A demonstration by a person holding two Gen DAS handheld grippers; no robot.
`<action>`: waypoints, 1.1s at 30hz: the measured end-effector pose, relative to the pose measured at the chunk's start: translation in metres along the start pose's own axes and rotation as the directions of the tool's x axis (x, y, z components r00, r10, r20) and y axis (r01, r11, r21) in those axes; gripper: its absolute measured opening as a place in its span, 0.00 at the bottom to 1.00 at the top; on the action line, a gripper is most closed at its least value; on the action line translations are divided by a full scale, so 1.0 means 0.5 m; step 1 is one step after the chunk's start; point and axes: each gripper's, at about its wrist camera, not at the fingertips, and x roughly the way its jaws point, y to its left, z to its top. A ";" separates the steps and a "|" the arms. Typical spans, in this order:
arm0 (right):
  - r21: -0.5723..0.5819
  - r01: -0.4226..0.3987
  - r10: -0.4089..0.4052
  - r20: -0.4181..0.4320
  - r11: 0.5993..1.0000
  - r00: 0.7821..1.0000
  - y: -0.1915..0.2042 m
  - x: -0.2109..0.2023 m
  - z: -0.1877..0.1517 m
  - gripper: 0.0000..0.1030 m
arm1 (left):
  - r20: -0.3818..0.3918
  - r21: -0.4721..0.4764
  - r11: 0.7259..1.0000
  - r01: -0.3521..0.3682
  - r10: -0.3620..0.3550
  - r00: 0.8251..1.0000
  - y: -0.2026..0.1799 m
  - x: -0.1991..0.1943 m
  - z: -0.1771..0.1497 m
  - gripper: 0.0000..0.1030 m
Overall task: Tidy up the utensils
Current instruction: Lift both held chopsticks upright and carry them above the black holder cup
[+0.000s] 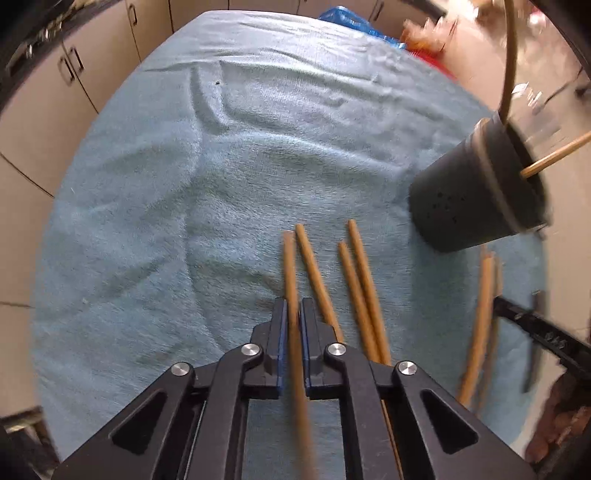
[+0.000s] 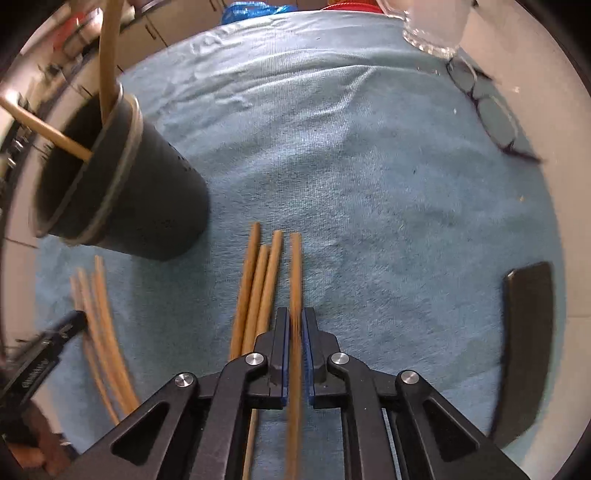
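Observation:
Brown wooden chopsticks lie on a blue towel [image 1: 184, 184]. My left gripper [image 1: 293, 310] is shut on one chopstick [image 1: 290, 266], which runs forward between its blue pads. Three loose chopsticks [image 1: 360, 280] lie just right of it. My right gripper [image 2: 295, 317] is shut on another chopstick [image 2: 295, 269], with three loose chopsticks [image 2: 258, 288] to its left. A dark cup [image 1: 476, 192] stands ahead to the right in the left wrist view and holds two chopsticks [image 1: 554, 155]. It also shows in the right wrist view [image 2: 122, 184], ahead left.
More chopsticks [image 2: 99, 317] lie at the towel's left edge in the right wrist view. Eyeglasses [image 2: 484, 107] and a glass vessel [image 2: 432, 26] sit at the far right. A black flat object [image 2: 524, 339] lies at the right. Cabinets [image 1: 55, 92] stand beyond the table.

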 end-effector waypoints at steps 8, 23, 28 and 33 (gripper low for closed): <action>-0.013 -0.164 0.163 0.212 0.986 0.964 -0.001 -0.123 -0.053 0.06 | 0.180 0.007 0.993 0.119 -0.119 0.976 0.016 -0.124 -0.037 0.06; -0.097 -0.189 0.212 0.464 0.977 0.860 -0.009 -0.307 -0.187 0.06 | 0.335 0.083 0.987 0.136 -0.156 0.929 0.018 -0.289 -0.096 0.06; -0.104 -0.198 0.223 0.510 0.975 0.831 -0.003 -0.339 -0.211 0.07 | 0.346 0.088 0.986 0.139 -0.161 0.924 0.024 -0.309 -0.105 0.06; -0.108 -0.210 0.235 0.533 0.972 0.813 0.006 -0.357 -0.220 0.06 | 0.367 0.093 0.986 0.140 -0.165 0.915 0.033 -0.328 -0.112 0.06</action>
